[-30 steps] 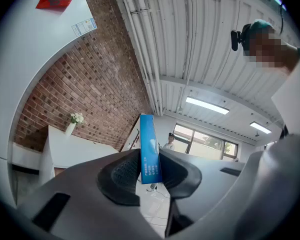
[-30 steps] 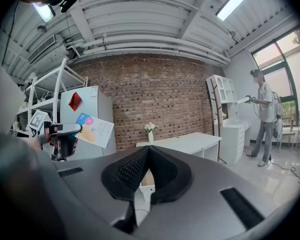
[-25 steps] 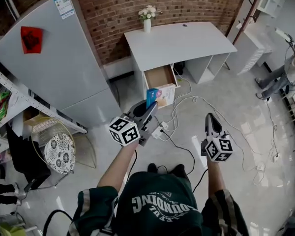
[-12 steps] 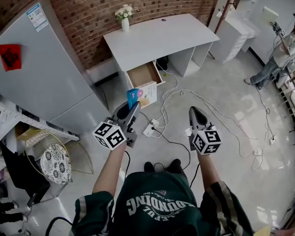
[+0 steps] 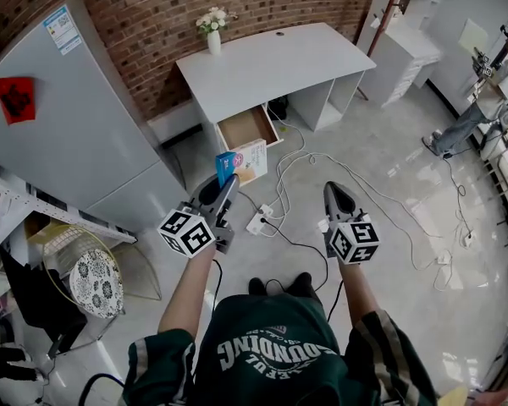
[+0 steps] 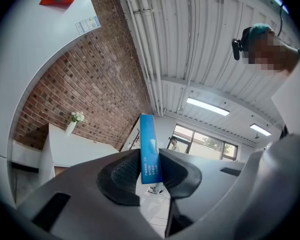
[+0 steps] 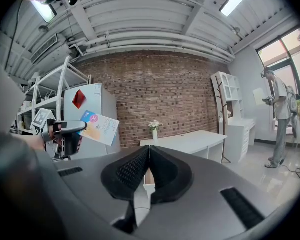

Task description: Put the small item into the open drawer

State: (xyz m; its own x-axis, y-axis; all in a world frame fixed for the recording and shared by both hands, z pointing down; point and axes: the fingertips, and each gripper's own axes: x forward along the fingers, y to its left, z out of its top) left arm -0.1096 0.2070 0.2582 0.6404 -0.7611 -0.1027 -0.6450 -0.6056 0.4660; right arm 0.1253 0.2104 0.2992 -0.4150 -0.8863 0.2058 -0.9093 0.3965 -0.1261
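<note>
My left gripper [image 5: 223, 191] is shut on a small flat box [image 5: 242, 161], blue on its edge and white and orange on its face. In the left gripper view the box [image 6: 150, 149] stands upright between the pads, edge on. The open drawer [image 5: 248, 127] hangs out under the white desk [image 5: 275, 64], a little beyond the box. My right gripper [image 5: 339, 197] is held out to the right with its jaws shut and nothing between them. In the right gripper view the shut gripper [image 7: 149, 156] looks at the desk [image 7: 190, 140], with the box [image 7: 99, 127] at the left.
A grey fridge [image 5: 68, 117] stands left of the desk. A vase of white flowers [image 5: 213, 32] is on the desk. White cables and a power strip [image 5: 258, 223] lie on the floor ahead. A wire basket [image 5: 85, 252] and shelving are at the left. A person [image 5: 483, 100] stands far right.
The view shifted between one second ago and half a second ago: desk and drawer slid left in the picture. Since then little has moved. The box stays in the left gripper.
</note>
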